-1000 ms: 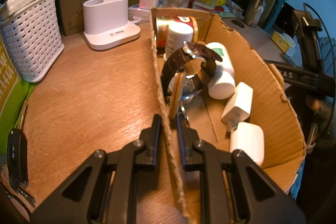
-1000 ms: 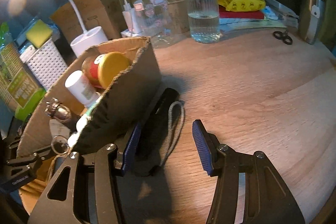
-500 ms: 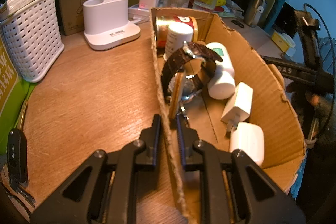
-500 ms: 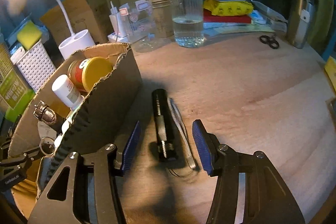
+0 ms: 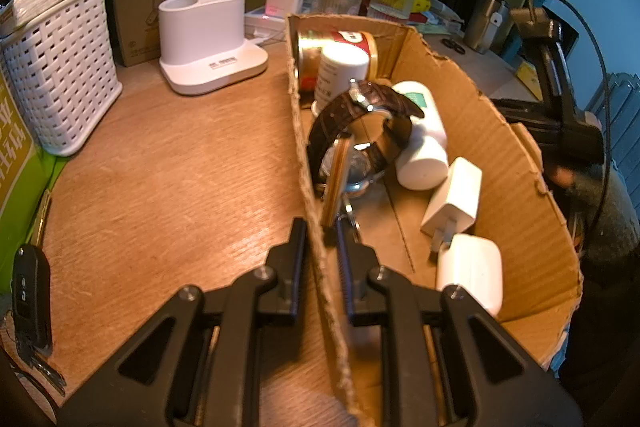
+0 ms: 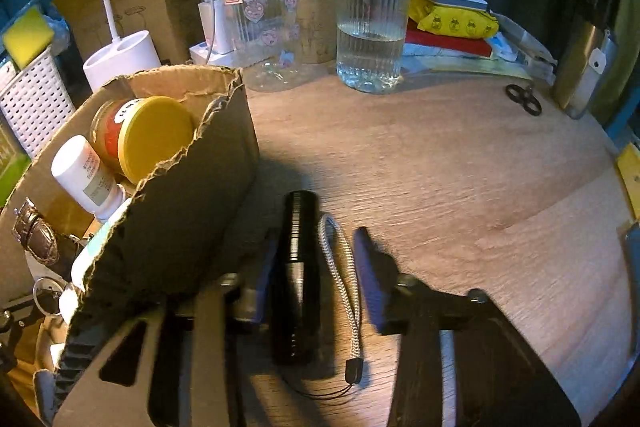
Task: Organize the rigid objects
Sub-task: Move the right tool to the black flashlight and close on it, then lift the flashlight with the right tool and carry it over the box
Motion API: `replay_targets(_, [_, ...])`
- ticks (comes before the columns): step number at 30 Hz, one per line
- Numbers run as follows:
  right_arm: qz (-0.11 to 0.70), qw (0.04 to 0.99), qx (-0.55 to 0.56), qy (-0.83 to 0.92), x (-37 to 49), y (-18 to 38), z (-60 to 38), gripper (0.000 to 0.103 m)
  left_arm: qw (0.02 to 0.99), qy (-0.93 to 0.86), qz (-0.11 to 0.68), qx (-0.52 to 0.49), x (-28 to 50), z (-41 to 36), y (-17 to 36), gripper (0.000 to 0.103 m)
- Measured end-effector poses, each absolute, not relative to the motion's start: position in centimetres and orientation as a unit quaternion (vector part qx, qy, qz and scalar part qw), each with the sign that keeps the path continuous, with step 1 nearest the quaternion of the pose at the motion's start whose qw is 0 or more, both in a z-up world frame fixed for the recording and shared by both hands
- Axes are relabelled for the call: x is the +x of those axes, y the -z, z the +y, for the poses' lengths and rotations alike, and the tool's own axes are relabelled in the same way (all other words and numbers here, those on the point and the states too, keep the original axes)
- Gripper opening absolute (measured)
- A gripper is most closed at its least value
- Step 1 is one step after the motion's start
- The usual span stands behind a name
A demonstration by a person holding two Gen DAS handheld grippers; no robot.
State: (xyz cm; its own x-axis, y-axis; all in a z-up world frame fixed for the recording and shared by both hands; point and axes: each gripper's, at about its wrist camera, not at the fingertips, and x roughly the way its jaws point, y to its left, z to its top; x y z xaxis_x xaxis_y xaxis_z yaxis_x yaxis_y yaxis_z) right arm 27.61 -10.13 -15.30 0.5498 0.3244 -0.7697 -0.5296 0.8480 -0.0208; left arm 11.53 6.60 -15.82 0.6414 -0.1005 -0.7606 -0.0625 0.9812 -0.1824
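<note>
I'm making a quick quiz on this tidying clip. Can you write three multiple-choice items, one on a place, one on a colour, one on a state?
1. Where does the flashlight lie?
A. In the box
B. On the table beside the box
C. In the white basket

2. What colour is the lid of the jar in the box?
A. Yellow
B. Blue
C. White

3. What is the left gripper doing?
A. Hanging open above the table
B. Holding the watch
C. Clamped on the box wall

Answers:
1 B: the flashlight rests on the wood just outside the cardboard wall, between the fingers of the right gripper, which have just been closing round it.
2 A: the lid facing the right wrist camera is yellow.
3 C: its fingers sit one on each side of the wall's edge.
</note>
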Motion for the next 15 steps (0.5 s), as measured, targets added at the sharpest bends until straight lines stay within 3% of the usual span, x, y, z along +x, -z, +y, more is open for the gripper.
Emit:
replay_targets(2, [0.404, 0.872, -0.128, -0.243, 27.5, 15.3, -10.1, 0.023, 0.901, 0.010, 0.423, -0.096, 11.5, 6.6, 15.8, 0.016])
replay_targets(15, [0.374, 0.894, -0.124, -0.214, 25.4, 13.7, -12.3, 0.022, 0.901, 0.010, 0.423, -0.096, 11.5, 6.6, 15.8, 0.016])
